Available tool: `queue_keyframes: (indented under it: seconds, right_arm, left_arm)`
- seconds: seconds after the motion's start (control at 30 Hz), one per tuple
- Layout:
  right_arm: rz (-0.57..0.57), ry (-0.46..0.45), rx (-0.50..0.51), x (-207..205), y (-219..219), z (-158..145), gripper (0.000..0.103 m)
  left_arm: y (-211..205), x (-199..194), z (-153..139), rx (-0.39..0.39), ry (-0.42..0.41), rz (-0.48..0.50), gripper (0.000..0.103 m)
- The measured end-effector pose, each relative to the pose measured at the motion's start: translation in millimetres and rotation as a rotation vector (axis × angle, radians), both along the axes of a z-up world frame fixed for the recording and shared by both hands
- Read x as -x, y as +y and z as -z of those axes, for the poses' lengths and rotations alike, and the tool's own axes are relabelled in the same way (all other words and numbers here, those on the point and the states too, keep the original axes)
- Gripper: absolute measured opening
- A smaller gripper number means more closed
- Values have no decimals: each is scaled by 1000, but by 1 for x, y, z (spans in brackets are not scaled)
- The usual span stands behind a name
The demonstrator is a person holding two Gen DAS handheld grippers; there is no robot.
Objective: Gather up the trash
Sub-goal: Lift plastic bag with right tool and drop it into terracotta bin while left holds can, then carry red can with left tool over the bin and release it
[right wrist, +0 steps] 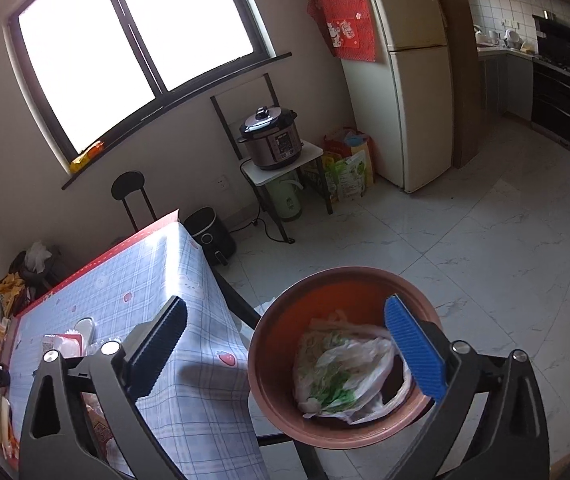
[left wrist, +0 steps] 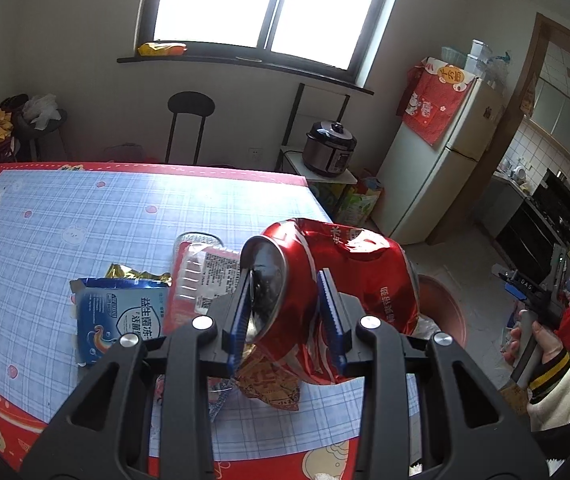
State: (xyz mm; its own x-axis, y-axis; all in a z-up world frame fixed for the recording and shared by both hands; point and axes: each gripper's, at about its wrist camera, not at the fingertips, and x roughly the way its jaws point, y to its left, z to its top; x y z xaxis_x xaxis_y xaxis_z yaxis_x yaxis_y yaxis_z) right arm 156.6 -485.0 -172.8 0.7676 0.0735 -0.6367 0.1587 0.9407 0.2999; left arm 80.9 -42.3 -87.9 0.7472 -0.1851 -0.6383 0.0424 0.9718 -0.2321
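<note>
The crushed red can (left wrist: pixel 325 300) is pinched by the left tool (left wrist: pixel 285 312) above the surface (left wrist: pixel 85 208). The right tool (right wrist: pixel 285 352) is spread wide over the bin (right wrist: pixel 269 380). If dropped early, the bin could be missed.

Small dining corner opening onto a kitchen. Large dark-framed window (left wrist: pixel 261 4), blown out white with daylight; dark sill (left wrist: pixel 245 66) below it, carrying a yellow packet (left wrist: pixel 162 48). Walls plain, off-white. Floor (right wrist: pixel 465 248) pale marble-look tile. Black round-backed chair (left wrist: pixel 190 120) against the wall under the window. Low white stand (right wrist: pixel 281 162) holds a pressure cooker (right wrist: pixel 272 138); black air fryer (right wrist: pixel 209 236) on the floor near it. Cream two-door fridge (right wrist: pixel 409 72) with red cloth (right wrist: pixel 345 20) draped over its top corner. Bags (right wrist: pixel 347 168) at fridge's foot, contents unclear. Beyond, tiled kitchen with a dark oven unit (right wrist: pixel 565 80).
</note>
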Motion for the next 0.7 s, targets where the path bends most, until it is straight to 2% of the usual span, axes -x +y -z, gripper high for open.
queue_keyframes:
  seconds: [0.13, 0.4, 0.7]
  right_arm:
    - [48, -24, 79, 25, -7, -20, 98]
    - [109, -43, 107, 71, -35, -43, 98]
    - [183, 10, 157, 121, -67, -43, 98]
  left_arm:
    - [-33, -19, -3, -16, -10, 102, 35]
    - [-129, -62, 2, -9, -15, 334, 36]
    - [-248, -118, 25, -10, 31, 519, 36]
